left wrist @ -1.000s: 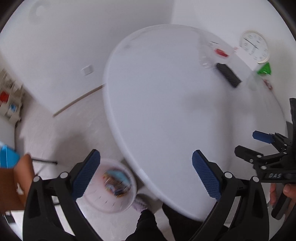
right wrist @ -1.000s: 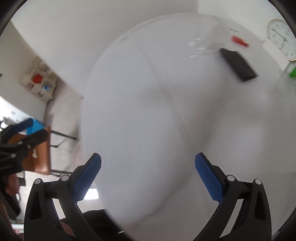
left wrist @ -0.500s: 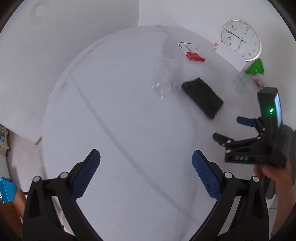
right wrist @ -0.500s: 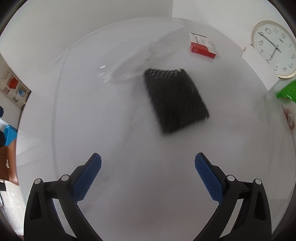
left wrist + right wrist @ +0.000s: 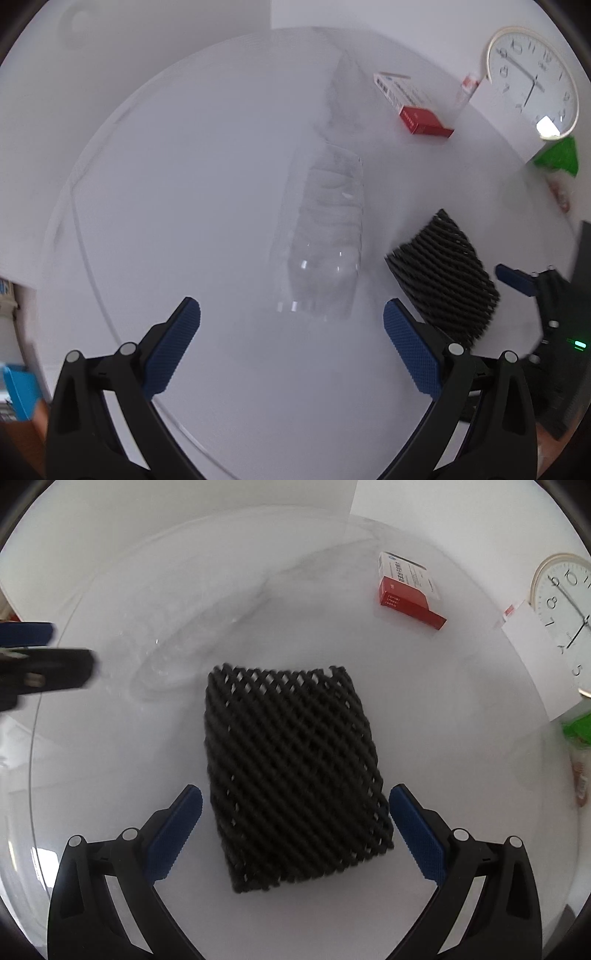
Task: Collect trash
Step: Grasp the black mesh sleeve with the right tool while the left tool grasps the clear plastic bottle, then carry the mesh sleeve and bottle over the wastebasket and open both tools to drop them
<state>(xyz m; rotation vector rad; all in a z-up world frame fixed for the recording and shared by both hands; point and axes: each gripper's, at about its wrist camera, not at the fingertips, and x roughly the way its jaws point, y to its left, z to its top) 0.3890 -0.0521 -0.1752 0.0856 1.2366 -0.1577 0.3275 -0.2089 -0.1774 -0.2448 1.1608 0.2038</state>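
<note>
With my right gripper (image 5: 293, 821) spread wide around the black foam mesh sleeve (image 5: 293, 775), I'd lower squarely before pinching; left gripper (image 5: 291, 334) gapes, empty, facing the clear plastic bottle (image 5: 321, 236) beside the sleeve.

1. Both views are bright and evenly lit, soft daylight-ish, and the white tabletop (image 5: 110, 775) looks almost washed out.
2. Shadows are faint, just a soft grey smudge beside the clear plastic bottle (image 5: 325, 236).
3. Glare: a bright square reflection sits on the wall clock (image 5: 532, 81).
4. Motion blur smears the bottle; the black foam net (image 5: 291, 775) is fairly sharp.
5. Heavy fisheye bending, dark vignette in the corners.
</note>
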